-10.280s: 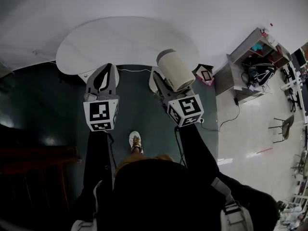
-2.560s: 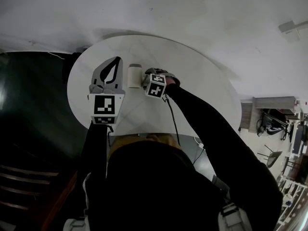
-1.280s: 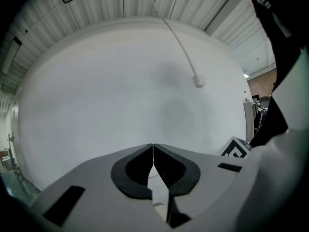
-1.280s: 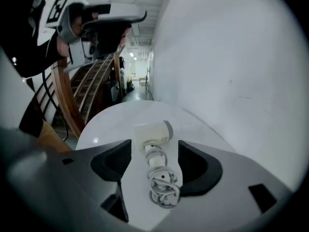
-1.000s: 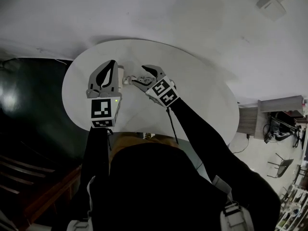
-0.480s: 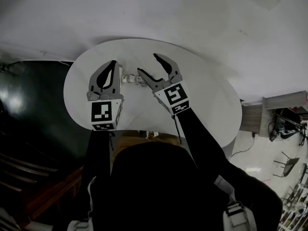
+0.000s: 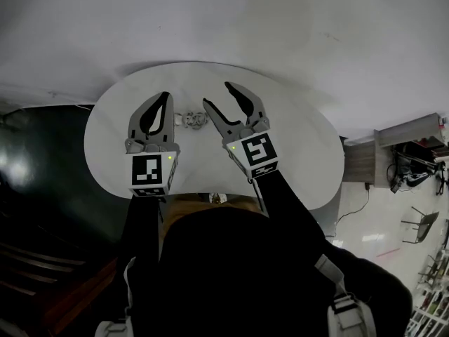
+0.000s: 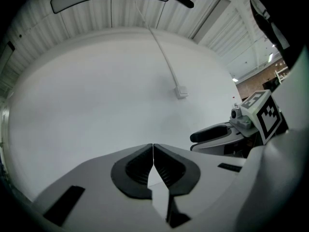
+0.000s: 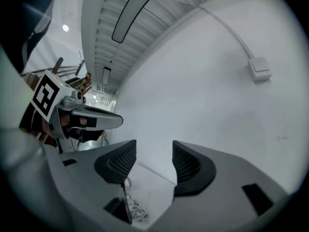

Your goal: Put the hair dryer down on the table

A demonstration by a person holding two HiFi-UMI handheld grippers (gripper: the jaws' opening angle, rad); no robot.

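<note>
A small white-grey thing with a coiled cord (image 7: 193, 120) lies on the round white table (image 7: 302, 139), between my two grippers. I take it for the hair dryer's cord end; its cream body does not show clearly. The cord (image 9: 133, 210) also shows low in the right gripper view. My right gripper (image 7: 217, 94) hovers just right of it, apart from it. Its jaws are wide and closing, with nothing between them (image 9: 154, 146). My left gripper (image 7: 166, 94) is shut and empty (image 8: 153, 145), just left of the thing.
A white wall stands behind the table, with a cable duct and a small box (image 8: 181, 92) on it. Dark floor lies left of the table. A low desk with clutter (image 7: 414, 153) stands at the far right. My dark sleeves fill the lower head view.
The right gripper has drawn back from the thing on the table toward me, with its jaws wide. Well before, it carried the cream dryer over the floor. The left gripper stayed shut.
</note>
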